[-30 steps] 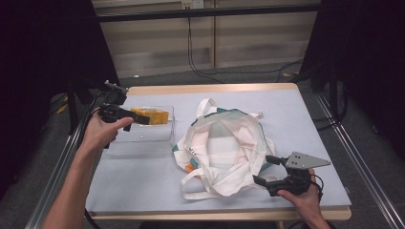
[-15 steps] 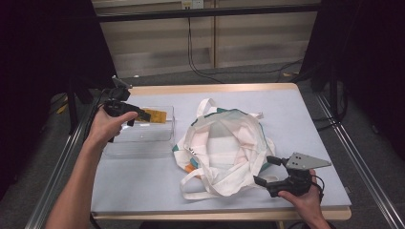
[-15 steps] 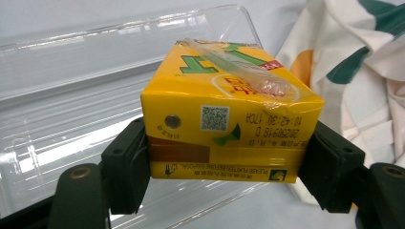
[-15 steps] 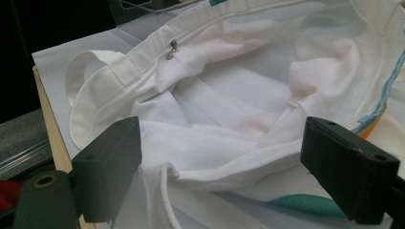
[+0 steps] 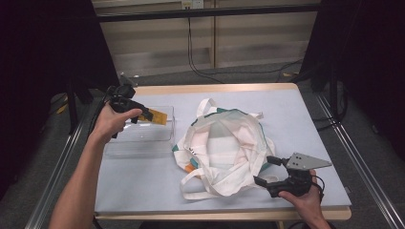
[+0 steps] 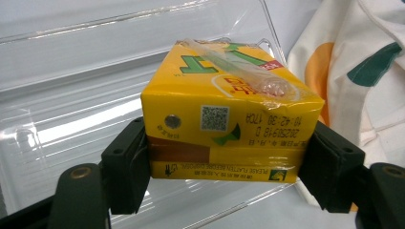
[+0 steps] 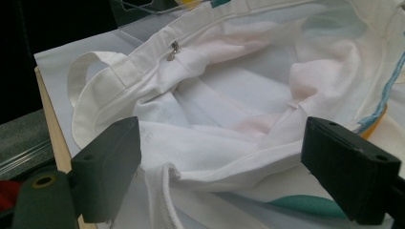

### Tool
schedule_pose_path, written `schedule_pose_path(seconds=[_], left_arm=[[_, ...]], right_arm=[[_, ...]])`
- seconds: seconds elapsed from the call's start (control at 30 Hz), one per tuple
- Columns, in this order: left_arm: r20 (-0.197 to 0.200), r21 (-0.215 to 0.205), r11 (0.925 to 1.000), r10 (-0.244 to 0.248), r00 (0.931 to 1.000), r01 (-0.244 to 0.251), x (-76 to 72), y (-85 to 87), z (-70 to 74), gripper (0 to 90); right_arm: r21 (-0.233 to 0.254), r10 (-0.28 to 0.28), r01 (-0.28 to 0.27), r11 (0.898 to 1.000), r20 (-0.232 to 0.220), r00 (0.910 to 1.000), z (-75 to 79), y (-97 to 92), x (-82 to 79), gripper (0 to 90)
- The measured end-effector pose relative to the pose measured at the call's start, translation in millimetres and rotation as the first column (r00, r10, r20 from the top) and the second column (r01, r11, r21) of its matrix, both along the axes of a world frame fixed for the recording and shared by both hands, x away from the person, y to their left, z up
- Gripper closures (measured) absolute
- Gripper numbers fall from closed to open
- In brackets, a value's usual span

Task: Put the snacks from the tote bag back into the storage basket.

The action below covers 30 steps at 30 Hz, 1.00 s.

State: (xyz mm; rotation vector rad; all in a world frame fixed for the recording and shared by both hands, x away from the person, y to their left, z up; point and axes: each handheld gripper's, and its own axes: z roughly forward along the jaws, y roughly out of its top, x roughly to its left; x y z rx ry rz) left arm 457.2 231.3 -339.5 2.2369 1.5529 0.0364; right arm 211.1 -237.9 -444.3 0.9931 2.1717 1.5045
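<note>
From the high view, the left tool (image 5: 143, 113) is over the far end of a clear plastic tray (image 5: 143, 143) on the left part of the table (image 5: 143, 191), with a yellow juice carton (image 5: 157, 117) sticking out past its tips. The left gripper view shows the hold up close: the carton (image 6: 229, 114) sits between the two black pads, which press on its two sides, so this tool is clamped on the carton. That view also shows a wrapped straw (image 6: 239, 67) lying slantwise across the carton's upper face, a small printed code square and a date stamp on the face nearest the camera, and the ribbed clear tray (image 6: 71, 95) behind and under the carton. Whether the carton touches the tray floor I cannot tell.

The white cloth bag (image 5: 229, 148) lies in the middle of the table, just beside the tray, its mouth open upward and its straps loose around it. In the high view the right tool (image 5: 265, 171) is at the bag's near right edge, with the hand below it at the table's front edge. The right gripper view looks into the bag (image 7: 248, 95): its pale lining, a small zip pull (image 7: 175, 46) near the hem, and the rim of the mouth running between the two pads. The jaws stand wide, with the cloth edge between them but not pinched.
</note>
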Motion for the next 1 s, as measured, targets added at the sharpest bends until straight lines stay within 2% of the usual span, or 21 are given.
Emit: schedule_pose_path(seconds=[0.13, 0.17, 0.33, 0.5, 0.57, 0.77, 0.93, 0.97, 1.0], left_arm=[[-0.016, 0.017, 0.9999, 0.001, 0.9999, -0.001, 6.7, -4.4, -2.7, 27.5], [-0.031, 0.020, 0.9998, 0.006, 0.9995, -0.005, 9.4, -7.0, -4.1, 27.5], [-0.039, 0.033, 0.9994, 0.011, 0.9992, -0.010, 14.6, -12.2, -5.5, 27.5], [-0.079, 0.063, 0.9980, 0.016, 0.9968, -0.011, 22.9, -17.3, -10.9, 27.5], [-0.092, 0.062, 0.9980, 0.015, 0.9956, -0.010, 26.8, -21.5, -11.1, 27.5], [-0.081, 0.066, 0.9978, 0.012, 0.9967, -0.007, 30.2, -31.6, -9.8, 27.5], [-0.098, 0.079, 0.9969, 0.015, 0.9951, -0.007, 34.6, -38.2, -14.0, 27.5], [-0.100, 0.103, 0.9947, 0.011, 0.9949, -0.001, 36.0, -40.3, -15.5, 27.5], [-0.103, 0.094, 0.9955, 0.021, 0.9945, -0.012, 36.3, -41.6, -15.9, 27.5]], right_arm=[[0.001, -0.006, 0.006, 1.000, -0.002, 1.0000, 0.0, -1.7, -0.3, 13.5], [0.002, -0.009, 0.009, 1.000, -0.001, 1.0000, 0.2, -2.4, -0.5, 13.5], [0.001, -0.006, 0.006, 1.000, -0.001, 1.0000, -0.2, -2.6, -0.1, 13.5], [0.003, -0.004, 0.004, 1.000, -0.002, 1.0000, 0.1, -2.3, -0.5, 13.5], [0.004, -0.001, 0.001, 1.000, -0.002, 1.0000, 0.2, -2.6, -0.6, 13.5], [0.003, -0.001, 0.001, 1.000, -0.004, 1.0000, -0.1, -2.2, -0.3, 13.5], [0.004, 0.002, -0.002, 1.000, -0.004, 1.0000, -0.1, -2.2, -0.7, 13.5], [0.002, 0.004, -0.004, 1.000, -0.005, 1.0000, -0.3, -2.3, -0.5, 13.5], [0.000, 0.006, -0.006, 1.000, -0.004, 1.0000, -0.3, -2.4, -0.4, 13.5]])
